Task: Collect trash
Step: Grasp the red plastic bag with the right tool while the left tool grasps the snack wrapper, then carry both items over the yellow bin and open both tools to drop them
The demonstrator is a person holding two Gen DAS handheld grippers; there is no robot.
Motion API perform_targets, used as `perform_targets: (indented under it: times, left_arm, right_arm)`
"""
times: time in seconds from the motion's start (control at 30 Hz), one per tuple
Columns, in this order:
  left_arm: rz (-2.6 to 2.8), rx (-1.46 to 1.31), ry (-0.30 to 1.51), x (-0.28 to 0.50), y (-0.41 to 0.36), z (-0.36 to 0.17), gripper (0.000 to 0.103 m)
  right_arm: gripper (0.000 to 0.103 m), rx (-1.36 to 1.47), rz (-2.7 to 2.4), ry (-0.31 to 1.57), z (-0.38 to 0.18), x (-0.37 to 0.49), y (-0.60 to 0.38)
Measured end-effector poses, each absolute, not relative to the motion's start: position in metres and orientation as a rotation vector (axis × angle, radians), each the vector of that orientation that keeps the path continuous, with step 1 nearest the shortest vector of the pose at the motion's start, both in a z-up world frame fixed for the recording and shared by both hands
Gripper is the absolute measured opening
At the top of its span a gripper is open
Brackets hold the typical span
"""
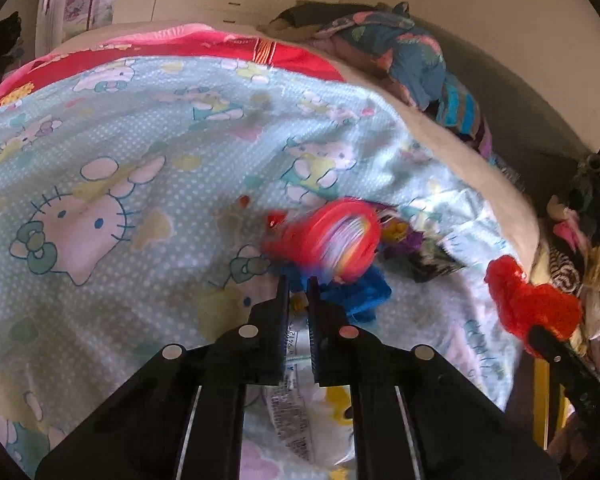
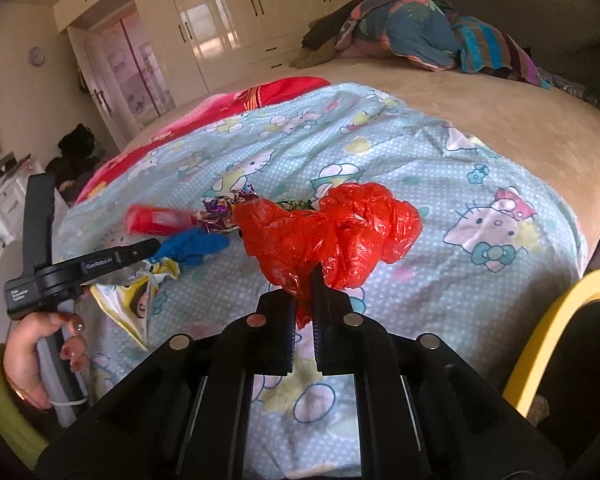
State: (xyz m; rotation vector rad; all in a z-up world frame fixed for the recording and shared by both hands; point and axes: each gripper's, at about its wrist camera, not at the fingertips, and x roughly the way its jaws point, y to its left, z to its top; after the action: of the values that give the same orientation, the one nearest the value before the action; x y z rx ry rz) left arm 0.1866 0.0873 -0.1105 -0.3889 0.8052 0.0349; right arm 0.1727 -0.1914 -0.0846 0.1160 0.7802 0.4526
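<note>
Gripping red plastic bag [image 2: 332, 232], right tool [image 2: 304, 280] clamped; left tool [image 1: 298, 284] pinches blue wrapper [image 1: 360, 292]; red blurred item [image 1: 332, 236] indistinct.

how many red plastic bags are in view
1. The crumpled red plastic bag is pinched in the right claw, raised over the blue cartoon-print bedsheet. Others may be hidden in the wrapper pile.

A light-blue cartoon-cat quilt [image 2: 420, 168] lies spread over the tan bed [image 2: 520, 120], with a red blanket [image 2: 260, 94] just beyond it. A heap of patterned clothes [image 2: 416, 32] sits at the bed's far end, and cream wardrobes [image 2: 240, 12] line the wall. Beside the bed on the right, blurred soft things [image 1: 580, 240], perhaps toys, are piled up.
</note>
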Motion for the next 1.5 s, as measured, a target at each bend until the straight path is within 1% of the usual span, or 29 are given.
perform_targets:
  times: [0.2, 0.3, 0.37, 0.53, 0.73, 0.97, 1.0, 1.03, 1.07, 1.2, 1.23, 1.3, 1.33, 1.37, 1.43, 1.5]
  left_arm:
    - [0.006, -0.382, 0.779, 0.182, 0.083, -0.095, 0.009]
    - [0.002, -0.332, 0.786, 0.180, 0.076, -0.092, 0.009]
    - [-0.007, -0.319, 0.787, 0.180, 0.074, -0.091, 0.013]
    - [-0.016, -0.304, 0.795, 0.179, 0.069, -0.092, 0.014]
    - [-0.055, -0.332, 0.801, 0.177, 0.068, -0.090, 0.010]
    - [-0.121, -0.425, 0.795, 0.178, 0.074, -0.085, 0.009]
    - [-0.123, -0.425, 0.793, 0.178, 0.073, -0.083, 0.008]
    - [-0.128, -0.425, 0.791, 0.178, 0.072, -0.082, 0.004]
    - [-0.133, -0.425, 0.791, 0.178, 0.071, -0.081, 0.001]
    - [-0.134, -0.385, 0.790, 0.175, 0.064, -0.078, 0.001]
    - [-0.124, -0.369, 0.791, 0.174, 0.063, -0.078, 0.002]
    - [-0.100, -0.337, 0.813, 0.170, 0.063, -0.081, 0.012]
    - [-0.084, -0.306, 0.819, 0.167, 0.063, -0.082, 0.025]
    - [-0.069, -0.275, 0.823, 0.163, 0.062, -0.084, 0.031]
    - [-0.049, -0.244, 0.842, 0.157, 0.063, -0.088, 0.032]
    - [-0.033, -0.241, 0.860, 0.151, 0.066, -0.093, 0.039]
  right_arm:
    - [0.004, 0.126, 0.462, 0.770, -0.080, 0.167, -0.195]
    - [0.004, 0.134, 0.470, 0.775, -0.078, 0.167, -0.197]
    - [0.004, 0.141, 0.471, 0.774, -0.077, 0.165, -0.199]
    - [0.004, 0.159, 0.466, 0.736, -0.064, 0.158, -0.209]
    - [0.004, 0.187, 0.456, 0.714, -0.054, 0.153, -0.222]
    - [0.004, 0.218, 0.436, 0.697, -0.049, 0.149, -0.237]
    - [0.004, 0.222, 0.432, 0.691, -0.047, 0.148, -0.239]
    - [0.004, 0.224, 0.429, 0.685, -0.046, 0.148, -0.242]
    - [0.004, 0.229, 0.427, 0.678, -0.044, 0.147, -0.244]
    - [0.004, 0.239, 0.422, 0.664, -0.039, 0.144, -0.252]
    - [0.004, 0.241, 0.420, 0.662, -0.038, 0.143, -0.254]
    - [0.004, 0.241, 0.417, 0.658, -0.036, 0.141, -0.257]
    - [0.004, 0.244, 0.416, 0.655, -0.035, 0.140, -0.260]
    - [0.004, 0.247, 0.413, 0.650, -0.034, 0.138, -0.263]
    - [0.004, 0.252, 0.407, 0.642, -0.032, 0.135, -0.268]
    - [0.004, 0.255, 0.397, 0.631, -0.029, 0.132, -0.274]
